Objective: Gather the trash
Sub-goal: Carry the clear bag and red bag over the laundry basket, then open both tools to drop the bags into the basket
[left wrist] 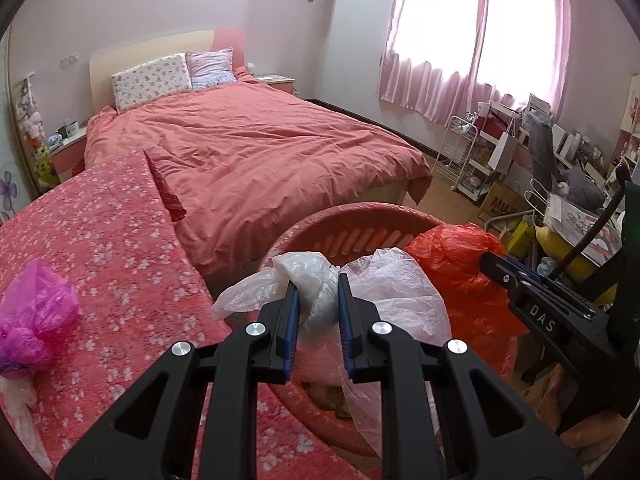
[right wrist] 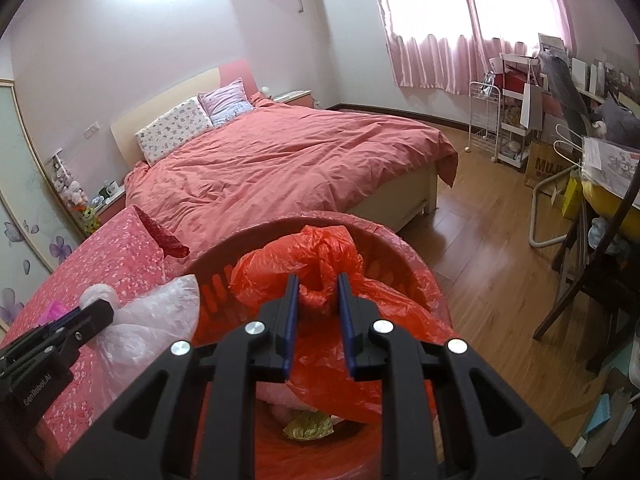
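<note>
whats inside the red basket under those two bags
Down inside the red basket, below the orange bag, a crumpled yellowish wrapper and something pale pink show. The orange bag, the clear bag and the grippers cover the rest of the bottom.

**Two wrist cams, both aimed down over the bin toward the bed**

Left wrist cam sits just behind the left gripper (left wrist: 318, 280), looking fwd and downward along its fingers; very close to the clear bag (left wrist: 320, 292) betw. them. Past the tips: red basket (left wrist: 352, 220), then the bed (left wrist: 256, 148), window beyond to the right. The right gripper (left wrist: 490, 260) enters from the right edge.

Right wrist cam is mounted the same way behind its own tongs (right wrist: 318, 280), close on the red bag (right wrist: 316, 256).

Shared: basket (right wrist: 404, 240), bed (right wrist: 280, 160), both bags, window wall, cluttered shelves right of the tongs. Right view shows more floor; left gripper (right wrist: 98, 312) shows at its left.
</note>
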A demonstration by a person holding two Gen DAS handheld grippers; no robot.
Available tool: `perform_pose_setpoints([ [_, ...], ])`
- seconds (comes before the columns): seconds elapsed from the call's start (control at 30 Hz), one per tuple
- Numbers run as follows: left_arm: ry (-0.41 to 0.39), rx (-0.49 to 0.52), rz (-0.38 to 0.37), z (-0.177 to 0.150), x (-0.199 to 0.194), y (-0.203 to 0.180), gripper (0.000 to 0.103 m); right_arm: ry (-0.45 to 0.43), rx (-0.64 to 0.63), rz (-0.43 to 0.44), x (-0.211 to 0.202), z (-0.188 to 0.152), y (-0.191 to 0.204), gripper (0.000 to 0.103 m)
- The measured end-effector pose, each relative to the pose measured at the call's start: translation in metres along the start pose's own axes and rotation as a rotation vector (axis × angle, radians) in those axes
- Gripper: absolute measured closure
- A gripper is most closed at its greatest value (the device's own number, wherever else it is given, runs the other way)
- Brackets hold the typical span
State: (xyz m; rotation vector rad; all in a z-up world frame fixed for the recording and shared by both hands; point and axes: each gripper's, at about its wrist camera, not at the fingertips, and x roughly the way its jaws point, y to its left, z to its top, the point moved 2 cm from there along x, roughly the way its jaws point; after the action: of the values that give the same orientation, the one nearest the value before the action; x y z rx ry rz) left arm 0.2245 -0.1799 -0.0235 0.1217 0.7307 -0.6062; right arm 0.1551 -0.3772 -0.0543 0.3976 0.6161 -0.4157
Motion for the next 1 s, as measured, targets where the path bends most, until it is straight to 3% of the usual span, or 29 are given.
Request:
perform_pose_setpoints([
  [0.13, 0.010, 0.007, -0.008, 0.000, 0.005, -0.004, 0.085, 0.010, 0.007, 0.001, 0.006, 0.000, -0.003, 0.082],
  [0.27, 0.024, -0.002, -0.008, 0.000, 0.011, -0.005, 0.083, 0.016, 0.016, 0.003, 0.009, -0.002, -0.004, 0.074],
  [0.47, 0.046, -0.014, -0.013, -0.003, 0.015, 0.000, 0.069, 0.009, 0.013, 0.004, 0.010, -0.003, -0.003, 0.057],
  [0.7, 0.040, -0.024, 0.010, -0.006, 0.008, 0.011, 0.060, 0.011, 0.003, -0.007, 0.009, -0.004, 0.000, 0.052],
  [1.0, 0.000, -0.033, 0.086, -0.012, -0.025, 0.044, 0.060, 0.015, -0.051, 0.005, 0.003, -0.007, 0.027, 0.052],
])
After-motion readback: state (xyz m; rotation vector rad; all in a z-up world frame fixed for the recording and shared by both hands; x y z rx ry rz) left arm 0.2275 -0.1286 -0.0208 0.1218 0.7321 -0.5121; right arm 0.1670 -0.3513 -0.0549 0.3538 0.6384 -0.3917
